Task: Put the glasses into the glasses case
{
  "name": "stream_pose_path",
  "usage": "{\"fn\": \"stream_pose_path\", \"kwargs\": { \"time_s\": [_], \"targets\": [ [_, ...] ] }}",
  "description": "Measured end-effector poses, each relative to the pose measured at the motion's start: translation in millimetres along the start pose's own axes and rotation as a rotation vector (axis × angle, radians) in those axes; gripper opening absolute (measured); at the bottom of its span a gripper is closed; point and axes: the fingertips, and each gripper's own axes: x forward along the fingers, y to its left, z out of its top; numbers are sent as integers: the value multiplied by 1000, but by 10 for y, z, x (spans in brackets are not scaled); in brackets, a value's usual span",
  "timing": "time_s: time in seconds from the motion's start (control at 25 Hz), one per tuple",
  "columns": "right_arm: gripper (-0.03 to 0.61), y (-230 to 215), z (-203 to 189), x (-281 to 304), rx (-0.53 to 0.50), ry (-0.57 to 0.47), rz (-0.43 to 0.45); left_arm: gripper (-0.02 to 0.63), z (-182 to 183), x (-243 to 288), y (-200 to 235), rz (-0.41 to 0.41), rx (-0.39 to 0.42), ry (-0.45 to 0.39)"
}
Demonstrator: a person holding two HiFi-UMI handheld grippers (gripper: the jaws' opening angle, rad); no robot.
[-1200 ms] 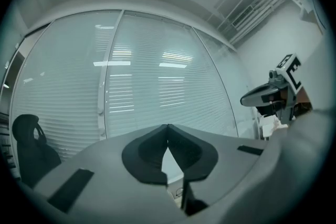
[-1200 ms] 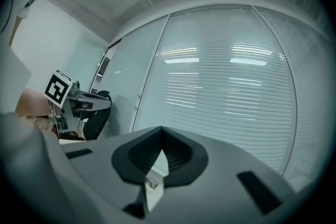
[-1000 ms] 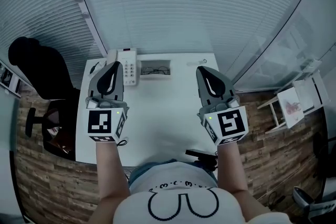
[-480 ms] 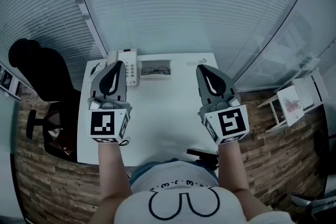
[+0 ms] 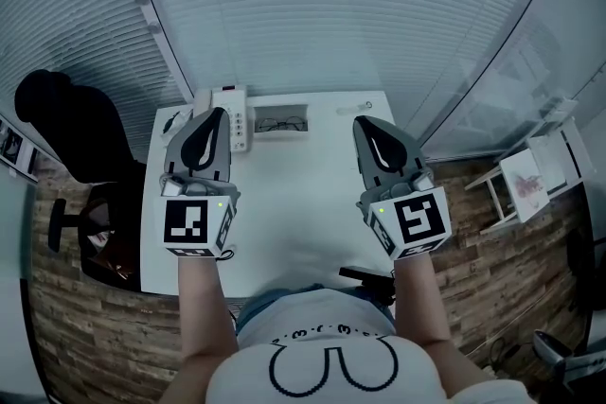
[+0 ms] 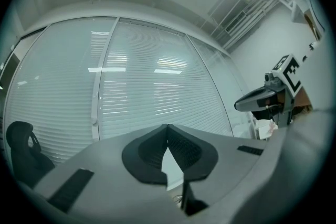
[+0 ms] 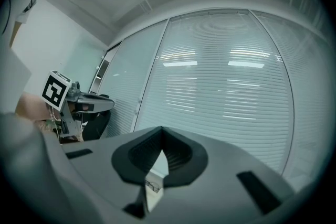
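Note:
Dark-rimmed glasses (image 5: 280, 122) lie at the far edge of the white table (image 5: 294, 203), inside a shallow grey rectangular case (image 5: 280, 113). My left gripper (image 5: 213, 114) hovers over the table's left side, left of the case, with its jaws shut and nothing between them. On the right side, my right gripper (image 5: 363, 122) is held the same way, shut and empty. Both point level toward the window blinds. The left gripper view shows shut jaws (image 6: 168, 129) and the right gripper (image 6: 262, 99) off to the side. The right gripper view shows shut jaws (image 7: 161, 131).
A white desk phone (image 5: 230, 118) sits just left of the case, under the left gripper's tip. A black office chair (image 5: 66, 123) stands left of the table. A small white side table (image 5: 530, 180) stands on the wood floor at right. Window blinds close off the far side.
Both grippers stay where they were, shut. Only the head view has shifted slightly.

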Motion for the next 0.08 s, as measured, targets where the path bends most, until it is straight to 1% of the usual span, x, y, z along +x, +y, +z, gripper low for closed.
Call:
{"fn": "stream_pose_path", "kwargs": {
  "time_s": [0.08],
  "targets": [
    [9,-14,-3,1,-1,3,4,17,1,22,-26,-5,1,3]
  ]
}}
